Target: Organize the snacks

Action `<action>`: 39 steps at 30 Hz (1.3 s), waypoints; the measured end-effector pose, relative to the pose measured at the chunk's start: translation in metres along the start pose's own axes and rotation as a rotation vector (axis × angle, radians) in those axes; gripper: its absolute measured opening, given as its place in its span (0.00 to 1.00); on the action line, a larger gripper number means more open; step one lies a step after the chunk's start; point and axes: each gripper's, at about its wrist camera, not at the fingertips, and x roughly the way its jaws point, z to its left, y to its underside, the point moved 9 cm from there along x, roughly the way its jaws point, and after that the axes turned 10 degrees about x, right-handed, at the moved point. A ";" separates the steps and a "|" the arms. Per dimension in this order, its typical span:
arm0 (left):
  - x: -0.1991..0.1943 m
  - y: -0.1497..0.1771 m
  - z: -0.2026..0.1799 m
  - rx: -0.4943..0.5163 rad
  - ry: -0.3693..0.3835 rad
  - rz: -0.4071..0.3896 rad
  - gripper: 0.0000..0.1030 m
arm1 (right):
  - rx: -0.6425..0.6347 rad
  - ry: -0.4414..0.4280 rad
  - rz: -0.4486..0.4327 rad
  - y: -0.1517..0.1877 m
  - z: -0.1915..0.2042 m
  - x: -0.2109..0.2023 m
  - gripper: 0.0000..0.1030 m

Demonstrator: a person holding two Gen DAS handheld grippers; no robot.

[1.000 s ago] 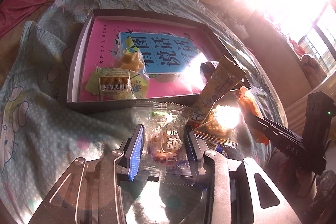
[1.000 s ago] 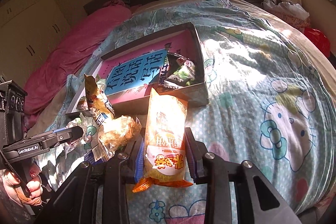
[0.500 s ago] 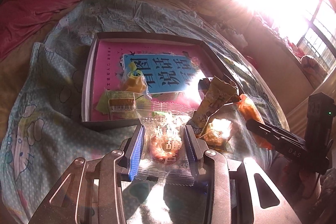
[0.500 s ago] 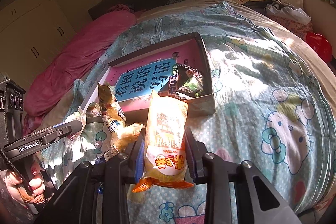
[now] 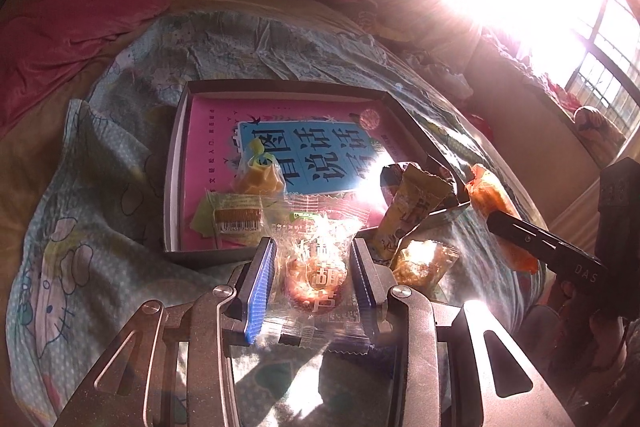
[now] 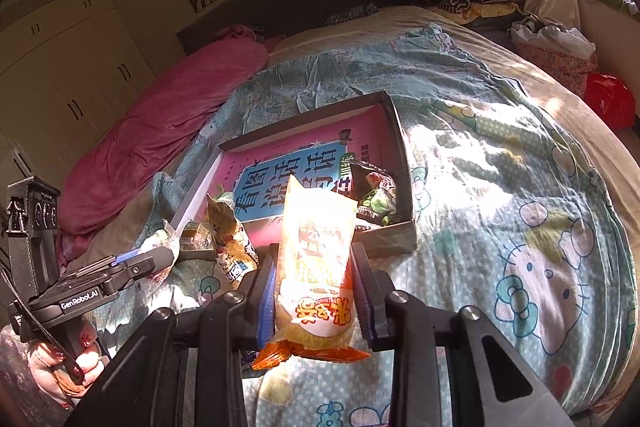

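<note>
Both grippers carry snacks above the bed, so the step in hand looks like delivery to the shallow box (image 5: 172,187). The left gripper (image 5: 314,267) clenches a clear-wrapped pastry (image 5: 316,279); the box lies at its twelve o'clock. The right gripper (image 6: 316,291) clamps an orange snack packet (image 6: 316,267). Next, each likely needs carrying over the rim to bare floor, then release.

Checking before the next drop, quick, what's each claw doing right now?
Left claw: closed on the clear-wrapped snack.
Right claw: closed on the orange snack bag.
</note>
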 end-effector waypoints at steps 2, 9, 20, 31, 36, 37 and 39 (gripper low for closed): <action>0.000 -0.001 0.001 -0.001 -0.001 -0.005 0.38 | -0.001 0.001 -0.003 -0.001 0.000 0.001 0.33; -0.001 -0.009 0.007 -0.011 -0.003 -0.029 0.38 | -0.007 0.004 -0.010 -0.006 0.001 0.003 0.32; 0.001 -0.019 0.014 -0.019 -0.011 -0.049 0.38 | -0.024 0.005 -0.025 -0.016 0.006 0.008 0.33; 0.009 -0.025 0.018 -0.020 -0.019 -0.051 0.38 | -0.027 0.005 -0.031 -0.024 0.007 0.016 0.32; 0.013 -0.026 0.019 -0.023 -0.022 -0.046 0.38 | -0.026 0.005 -0.032 -0.026 0.006 0.018 0.32; 0.014 -0.026 0.019 -0.022 -0.022 -0.045 0.38 | -0.026 0.006 -0.033 -0.027 0.006 0.019 0.33; 0.016 -0.027 0.020 -0.021 -0.021 -0.044 0.38 | -0.027 0.007 -0.033 -0.028 0.006 0.020 0.33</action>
